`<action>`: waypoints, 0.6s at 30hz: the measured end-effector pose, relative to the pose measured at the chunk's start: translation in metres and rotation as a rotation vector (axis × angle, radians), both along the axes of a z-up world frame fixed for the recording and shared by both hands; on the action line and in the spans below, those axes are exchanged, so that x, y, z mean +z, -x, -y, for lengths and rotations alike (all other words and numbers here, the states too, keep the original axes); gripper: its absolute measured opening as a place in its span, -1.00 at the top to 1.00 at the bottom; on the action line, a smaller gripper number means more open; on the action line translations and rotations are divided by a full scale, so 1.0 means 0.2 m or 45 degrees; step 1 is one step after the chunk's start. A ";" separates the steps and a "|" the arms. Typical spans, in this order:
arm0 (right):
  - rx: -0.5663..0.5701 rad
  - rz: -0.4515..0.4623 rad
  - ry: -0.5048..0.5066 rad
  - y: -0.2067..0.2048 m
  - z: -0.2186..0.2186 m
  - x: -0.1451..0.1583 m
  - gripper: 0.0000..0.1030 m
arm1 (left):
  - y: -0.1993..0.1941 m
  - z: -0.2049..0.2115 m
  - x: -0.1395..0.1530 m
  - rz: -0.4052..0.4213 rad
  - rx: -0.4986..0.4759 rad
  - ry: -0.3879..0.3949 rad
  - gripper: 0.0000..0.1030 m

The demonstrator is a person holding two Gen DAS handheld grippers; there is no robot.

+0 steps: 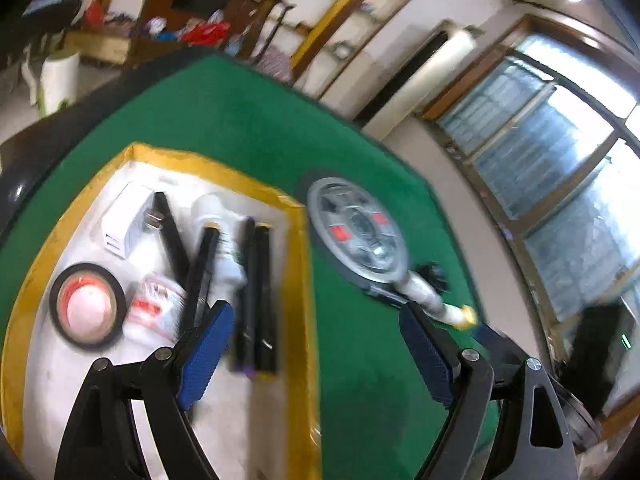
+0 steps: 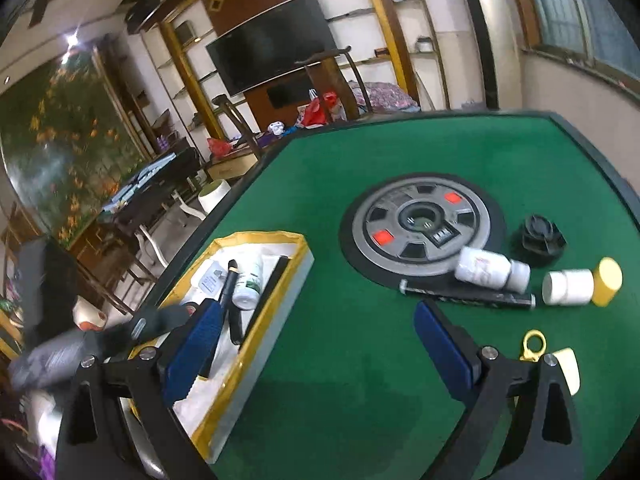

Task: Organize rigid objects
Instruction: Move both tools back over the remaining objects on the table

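A yellow-rimmed tray (image 1: 298,280) on the green table holds a white charger (image 1: 124,220), a white bottle (image 1: 218,240), several black pens (image 1: 260,296), a tape roll (image 1: 86,306) and a red-and-white packet (image 1: 154,310). My left gripper (image 1: 316,354) is open and empty over the tray's right rim. My right gripper (image 2: 316,350) is open and empty above the table between the tray (image 2: 260,332) and loose items: a white bottle (image 2: 490,270), a black pen (image 2: 468,296), a white jar (image 2: 568,286), a yellow cap (image 2: 608,280) and a black cap (image 2: 542,236).
A round grey dial (image 2: 420,228) with red squares is set in the table's middle; it also shows in the left wrist view (image 1: 356,232). A gold ring clip (image 2: 534,346) and a cream piece (image 2: 568,368) lie by my right finger. Chairs and furniture stand beyond the table edge.
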State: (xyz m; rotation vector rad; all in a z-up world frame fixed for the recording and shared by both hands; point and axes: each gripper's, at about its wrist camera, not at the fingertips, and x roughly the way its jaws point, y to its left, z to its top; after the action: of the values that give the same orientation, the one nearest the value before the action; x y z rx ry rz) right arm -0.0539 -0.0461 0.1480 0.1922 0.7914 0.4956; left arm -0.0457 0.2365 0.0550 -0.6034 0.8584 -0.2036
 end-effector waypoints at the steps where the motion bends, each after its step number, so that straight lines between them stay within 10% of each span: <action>1: -0.011 -0.010 -0.015 0.00 0.03 -0.01 -0.88 | -0.05 -0.03 -0.05 -0.049 0.039 -0.005 -0.70; 8: -0.104 -0.048 -0.084 -0.01 0.21 -0.09 -0.88 | -0.06 -0.14 -0.11 -0.076 0.166 -0.063 -0.51; 15: -0.159 -0.071 -0.152 -0.04 0.32 -0.12 -0.87 | -0.02 0.04 -0.02 -0.026 0.036 -0.048 -0.51; 18: -0.176 -0.034 -0.107 -0.03 0.35 -0.11 -0.87 | 0.05 0.21 0.11 0.049 0.037 -0.296 -0.51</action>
State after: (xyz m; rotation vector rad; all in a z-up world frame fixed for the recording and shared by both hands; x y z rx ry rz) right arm -0.0471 -0.1167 0.1262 0.3297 0.7781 0.3966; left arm -0.0560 0.1944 0.0771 -0.3930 0.8223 -0.0869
